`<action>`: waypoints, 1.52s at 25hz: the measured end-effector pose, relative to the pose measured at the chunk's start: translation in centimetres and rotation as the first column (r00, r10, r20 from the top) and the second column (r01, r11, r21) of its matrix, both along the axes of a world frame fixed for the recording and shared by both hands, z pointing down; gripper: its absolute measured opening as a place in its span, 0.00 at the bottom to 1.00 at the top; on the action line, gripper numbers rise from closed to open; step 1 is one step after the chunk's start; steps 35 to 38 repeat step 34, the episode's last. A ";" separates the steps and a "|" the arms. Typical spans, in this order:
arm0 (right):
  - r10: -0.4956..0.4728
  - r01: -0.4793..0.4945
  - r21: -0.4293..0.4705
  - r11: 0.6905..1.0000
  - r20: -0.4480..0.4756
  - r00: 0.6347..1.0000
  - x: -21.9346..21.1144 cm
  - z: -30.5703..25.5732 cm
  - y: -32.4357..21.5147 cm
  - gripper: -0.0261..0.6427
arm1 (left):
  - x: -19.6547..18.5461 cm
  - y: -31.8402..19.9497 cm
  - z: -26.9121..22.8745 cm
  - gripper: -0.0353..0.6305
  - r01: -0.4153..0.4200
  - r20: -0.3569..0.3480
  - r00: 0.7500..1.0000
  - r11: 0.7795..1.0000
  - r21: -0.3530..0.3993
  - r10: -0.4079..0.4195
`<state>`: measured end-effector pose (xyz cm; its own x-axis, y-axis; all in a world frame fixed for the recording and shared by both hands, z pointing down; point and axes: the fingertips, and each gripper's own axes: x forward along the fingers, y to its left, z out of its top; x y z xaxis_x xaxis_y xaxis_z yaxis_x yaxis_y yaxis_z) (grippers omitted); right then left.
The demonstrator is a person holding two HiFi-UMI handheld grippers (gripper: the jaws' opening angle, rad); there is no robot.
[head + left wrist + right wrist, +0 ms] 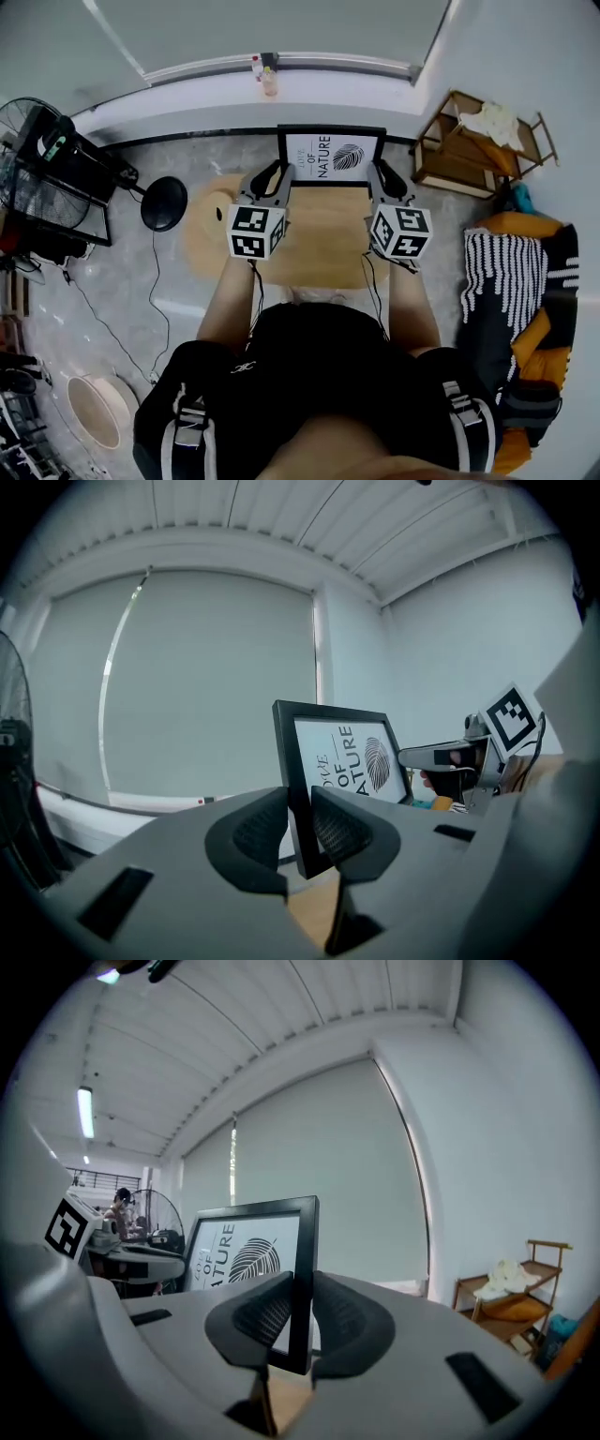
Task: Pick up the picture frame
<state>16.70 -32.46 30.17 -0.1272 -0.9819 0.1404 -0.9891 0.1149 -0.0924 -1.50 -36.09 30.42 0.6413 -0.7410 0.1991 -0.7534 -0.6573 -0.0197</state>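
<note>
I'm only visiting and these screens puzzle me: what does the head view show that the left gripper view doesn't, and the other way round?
Only the head view: the person's forearms and the grey floor below. Only the left gripper view: the ribbed ceiling and, close up, the left claw with its pads pressed on the front and back of the picture frame at its edge. Both: the black frame with its leaf print, and the right claw holding its other side.
</note>
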 end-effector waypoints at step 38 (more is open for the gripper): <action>-0.047 0.052 0.152 0.987 -0.039 0.998 -1.6 -6.4 4.6 0.16 | -1.8 5.6 -6.6 0.19 0.097 -0.012 0.995 0.987 0.128 -0.096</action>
